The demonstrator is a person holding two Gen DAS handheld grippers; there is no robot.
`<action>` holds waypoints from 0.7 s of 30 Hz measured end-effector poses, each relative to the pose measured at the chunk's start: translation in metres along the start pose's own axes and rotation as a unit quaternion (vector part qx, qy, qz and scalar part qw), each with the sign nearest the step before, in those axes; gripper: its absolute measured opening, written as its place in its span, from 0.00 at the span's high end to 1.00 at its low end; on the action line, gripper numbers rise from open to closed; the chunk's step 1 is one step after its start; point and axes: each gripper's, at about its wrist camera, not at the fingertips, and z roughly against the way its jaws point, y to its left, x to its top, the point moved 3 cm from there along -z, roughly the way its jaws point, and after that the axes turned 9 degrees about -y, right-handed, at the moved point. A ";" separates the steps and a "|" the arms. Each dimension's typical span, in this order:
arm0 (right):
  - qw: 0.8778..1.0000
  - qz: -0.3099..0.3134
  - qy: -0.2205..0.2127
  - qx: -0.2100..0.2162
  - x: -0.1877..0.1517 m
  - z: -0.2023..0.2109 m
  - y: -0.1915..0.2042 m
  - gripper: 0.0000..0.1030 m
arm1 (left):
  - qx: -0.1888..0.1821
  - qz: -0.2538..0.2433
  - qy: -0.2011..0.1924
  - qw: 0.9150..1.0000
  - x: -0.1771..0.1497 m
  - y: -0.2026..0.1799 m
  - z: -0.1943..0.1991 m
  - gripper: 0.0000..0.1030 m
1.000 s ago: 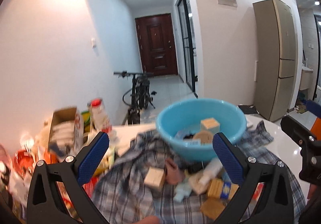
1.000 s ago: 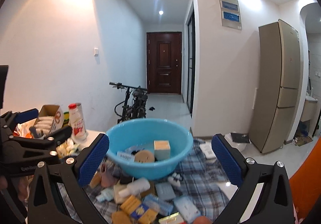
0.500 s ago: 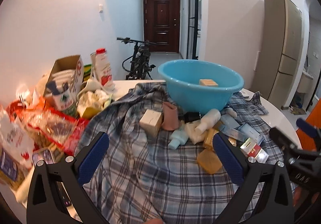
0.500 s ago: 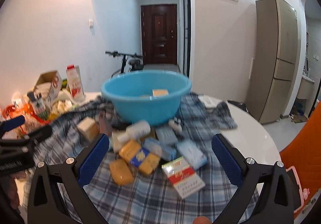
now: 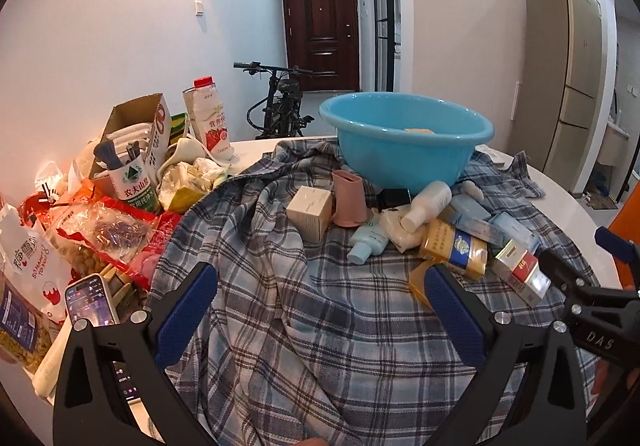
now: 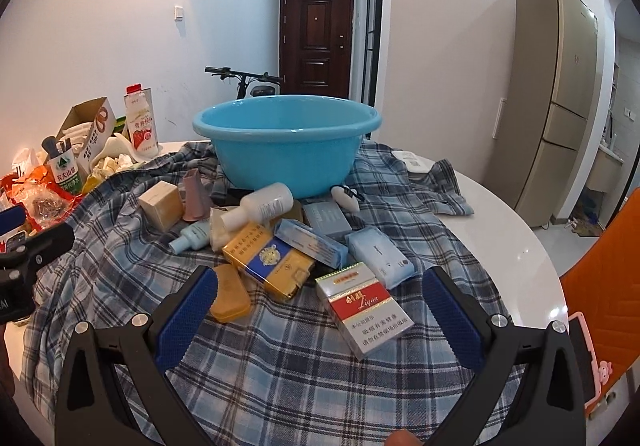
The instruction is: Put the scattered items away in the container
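White tabletop (image 6: 500, 230) carries a plaid cloth (image 6: 280, 346) with a blue basin (image 6: 286, 150) at upper centre. Left gripper (image 5: 320, 310) and right gripper (image 6: 316, 310) have fingers apart, holding nothing, at the bottom of each frame.

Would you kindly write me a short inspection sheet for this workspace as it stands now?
Surface: round white table, partly covered by a plaid cloth.
Job's things: blue basin on the cloth; in front of it a white bottle, red-and-white pack, gold-and-blue pack, amber soap.
Clutter: snack bags, milk carton, phone at the left edge.
Grippers: left tongs and right tongs open, empty.
Cables: nothing seen.
Surroundings: bicycle, fridge, dark door.
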 end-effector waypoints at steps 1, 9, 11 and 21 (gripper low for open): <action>1.000 -0.003 0.001 -0.002 0.000 -0.001 -0.002 0.00 | -0.003 0.002 0.002 1.000 -0.001 -0.001 -0.001 0.00; 1.000 -0.012 0.003 -0.006 0.001 -0.003 -0.007 0.00 | -0.009 -0.003 0.008 1.000 -0.006 -0.005 -0.006 0.00; 1.000 -0.012 0.004 -0.006 0.001 -0.004 -0.008 0.00 | -0.012 -0.001 0.009 1.000 -0.006 -0.004 -0.006 0.00; 1.000 -0.005 0.000 -0.004 0.004 -0.003 -0.004 0.00 | -0.014 0.006 0.007 1.000 -0.004 -0.003 -0.006 0.00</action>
